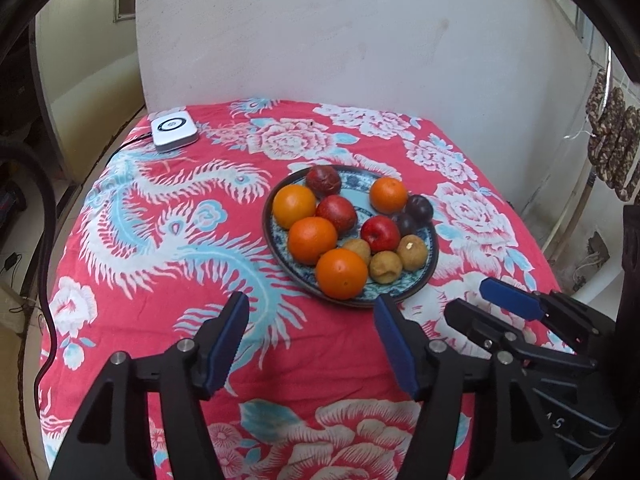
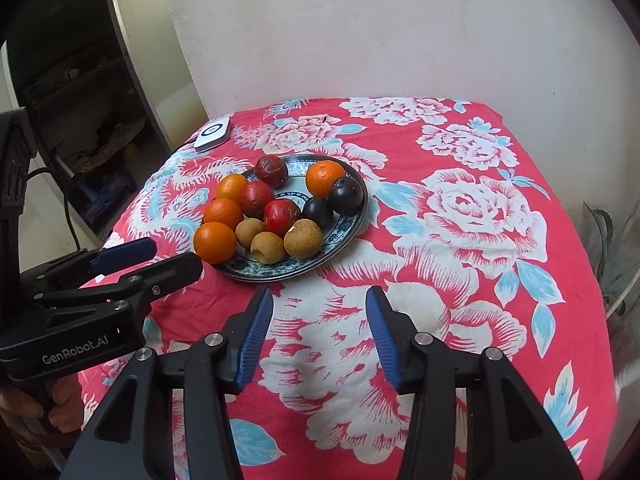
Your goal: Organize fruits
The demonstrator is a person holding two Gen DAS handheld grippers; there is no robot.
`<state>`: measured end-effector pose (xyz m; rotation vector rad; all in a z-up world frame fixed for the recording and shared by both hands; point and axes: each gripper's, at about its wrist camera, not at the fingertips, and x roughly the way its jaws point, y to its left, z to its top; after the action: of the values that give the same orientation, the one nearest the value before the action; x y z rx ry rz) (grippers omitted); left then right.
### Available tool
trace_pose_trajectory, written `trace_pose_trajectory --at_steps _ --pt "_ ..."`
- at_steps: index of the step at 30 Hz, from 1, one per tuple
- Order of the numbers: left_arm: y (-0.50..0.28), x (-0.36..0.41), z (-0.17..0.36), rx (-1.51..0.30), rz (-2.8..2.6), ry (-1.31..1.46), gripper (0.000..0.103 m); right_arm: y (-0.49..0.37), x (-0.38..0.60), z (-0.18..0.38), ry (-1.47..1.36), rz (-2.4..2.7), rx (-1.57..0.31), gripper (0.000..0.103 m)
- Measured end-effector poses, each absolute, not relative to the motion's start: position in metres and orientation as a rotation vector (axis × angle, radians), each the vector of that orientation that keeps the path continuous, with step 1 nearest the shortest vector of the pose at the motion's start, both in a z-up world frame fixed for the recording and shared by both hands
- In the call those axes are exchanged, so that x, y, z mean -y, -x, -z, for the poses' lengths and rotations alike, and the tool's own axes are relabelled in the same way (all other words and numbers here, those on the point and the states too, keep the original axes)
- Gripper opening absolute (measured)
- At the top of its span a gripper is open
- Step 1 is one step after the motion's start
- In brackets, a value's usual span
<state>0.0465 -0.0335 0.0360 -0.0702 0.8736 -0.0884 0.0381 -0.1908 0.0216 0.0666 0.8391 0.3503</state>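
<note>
The desk [image 1: 132, 280], draped in a red cloth printed with white flowers and blue phoenixes, backs against a pale wall; its left and right edges drop away in both views. Wide stretches of bare cloth lie left of the plate in the left wrist view and right of it in the right wrist view, and more between the plate and both tongs.

The blue-patterned plate [image 1: 430, 246] sits near the desk's middle and carries all the fruit: four oranges [image 1: 342, 274], three red fruits [image 1: 380, 233], two dark plums [image 1: 419, 207] and three brown longans [image 1: 385, 267], crowded and mostly touching. A white box device [image 1: 174, 129] with a ring mark rests at the far left corner, a cable running off the edge.

"GenRobot.AI" reads on the left tongs' body in the right wrist view.

The left tongs [image 1: 312, 344] stand wide open, empty, above the cloth just short of the plate's near rim. The right tongs [image 2: 320, 340] gape likewise, holding nothing, over bare cloth nearer than the plate.
</note>
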Motion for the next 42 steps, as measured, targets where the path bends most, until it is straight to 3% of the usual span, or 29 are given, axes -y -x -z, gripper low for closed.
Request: trace_pose_trajectory --at_steps 2,10,42 --pt "-0.047 0.033 -0.031 -0.891 0.067 0.070 0.071 -0.039 0.190 -0.020 -0.062 -0.345 -0.843 0.058" --pt "-0.050 0.034 -0.016 -0.945 0.042 0.076 0.071 -0.040 0.187 -0.013 -0.049 -0.330 -0.859 0.066" --pt "-0.052 0.033 -0.009 -0.969 0.026 0.070 0.071 -0.041 0.185 -0.005 -0.053 -0.323 -0.887 0.066"
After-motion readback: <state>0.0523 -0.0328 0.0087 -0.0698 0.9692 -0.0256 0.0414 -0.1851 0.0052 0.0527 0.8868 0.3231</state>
